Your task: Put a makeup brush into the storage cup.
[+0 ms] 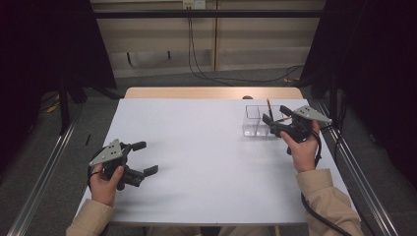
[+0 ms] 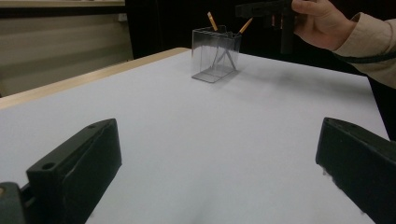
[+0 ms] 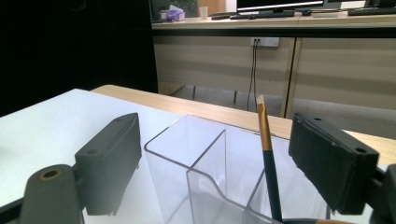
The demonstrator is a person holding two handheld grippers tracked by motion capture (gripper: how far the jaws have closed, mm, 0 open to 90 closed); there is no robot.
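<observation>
1. The white table (image 1: 206,167) bears a clear divided holder (image 1: 255,121) near its far right corner.
2. The left gripper (image 1: 147,158) rests near the front left, jaws spread wide with nothing between them, well apart from the holder.
3. The right gripper (image 1: 276,118) hovers just over the holder, jaws parted and pressing on nothing.
4. A pencil (image 3: 267,154) stands in the holder between those jaws, long axis near upright, top end tilted slightly; a second pencil (image 2: 245,25) leans beside it.
</observation>
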